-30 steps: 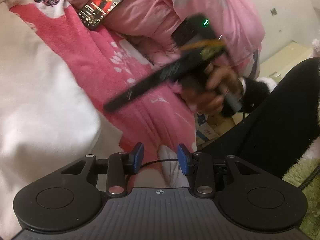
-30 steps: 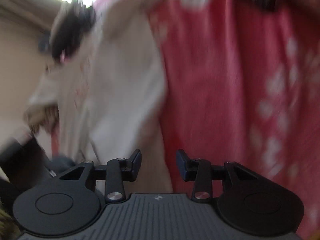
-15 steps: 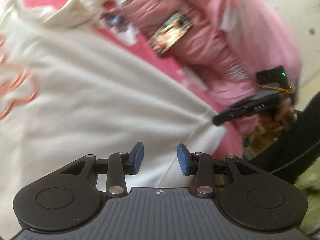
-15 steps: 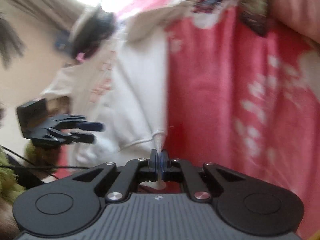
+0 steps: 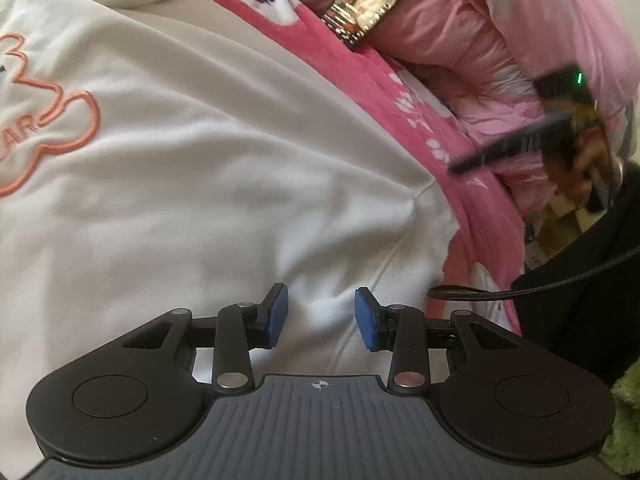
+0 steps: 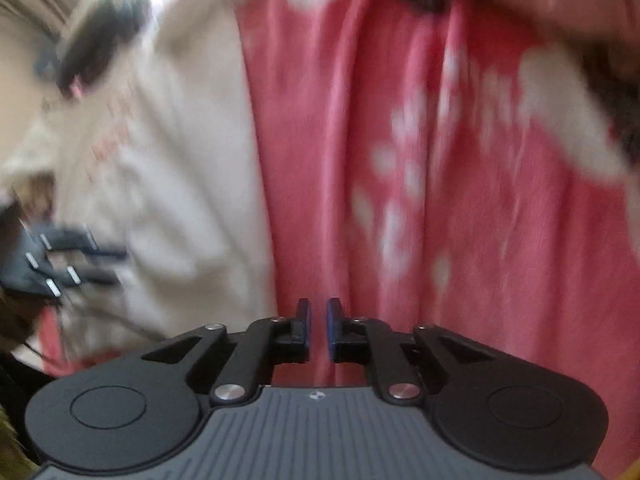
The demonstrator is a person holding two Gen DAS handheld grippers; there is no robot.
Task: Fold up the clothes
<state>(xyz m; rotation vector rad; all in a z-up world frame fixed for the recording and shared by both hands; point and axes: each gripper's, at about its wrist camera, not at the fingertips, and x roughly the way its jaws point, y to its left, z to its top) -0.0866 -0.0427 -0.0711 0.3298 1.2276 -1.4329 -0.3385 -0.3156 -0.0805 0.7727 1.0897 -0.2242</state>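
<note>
A white sweatshirt (image 5: pixel 200 184) with an orange outline print lies spread on a pink blanket (image 5: pixel 360 80). My left gripper (image 5: pixel 321 318) hovers open over its lower hem, with nothing between the blue pads. In the left wrist view my right gripper (image 5: pixel 464 166) is a blur off the sweatshirt's right corner, held by a hand. In the blurred right wrist view the right gripper (image 6: pixel 319 330) is over the pink blanket (image 6: pixel 480 240). Its jaws are opening, a narrow gap apart, with nothing between them. The sweatshirt (image 6: pixel 172 184) lies to its left, and the left gripper (image 6: pixel 116 264) is beyond it.
A phone (image 5: pixel 367 2) with a lit screen lies on a bunched pink quilt (image 5: pixel 460 12) at the back. A black cable (image 5: pixel 520 288) crosses at right in front of the person's dark clothing (image 5: pixel 580 300). Green fluffy fabric shows at the lower right edge.
The right gripper pinched the sweatshirt's corner half a second ago; it has let go and drawn off over the blanket. The left gripper has swung over the sweatshirt, still open.
</note>
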